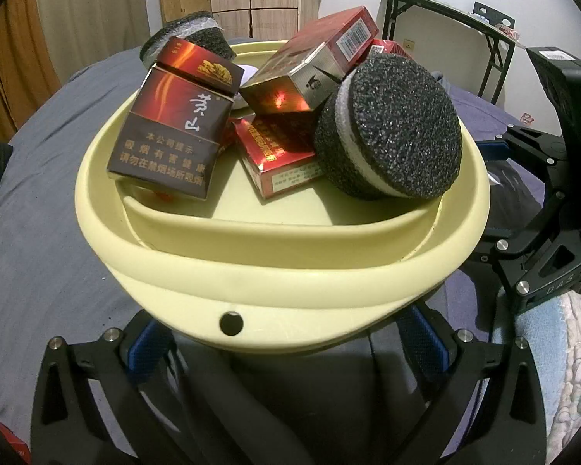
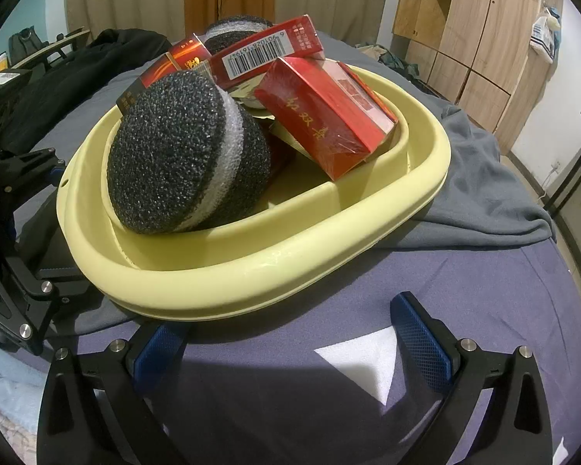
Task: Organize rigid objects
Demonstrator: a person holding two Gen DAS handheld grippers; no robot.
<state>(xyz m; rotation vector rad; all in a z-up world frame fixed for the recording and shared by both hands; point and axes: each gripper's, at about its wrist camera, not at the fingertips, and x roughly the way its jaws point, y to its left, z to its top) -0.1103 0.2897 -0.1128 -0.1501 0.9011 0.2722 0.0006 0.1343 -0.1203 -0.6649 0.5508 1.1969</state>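
The dark brown and red cardboard cigarette pack at the left edge of the pale yellow plastic basin bears "黄山" and the warning "本公司提示 吸烟有害健康". The glossy red cigarette box near its right rim shows gold script, seemingly "红双喜". The long red carton carries a barcode numbered "6 901028 16194", last digits unclear.

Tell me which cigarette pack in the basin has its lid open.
The dark brown pack at the basin's left side in the left wrist view: its flip-top is lifted. The red packs look closed.
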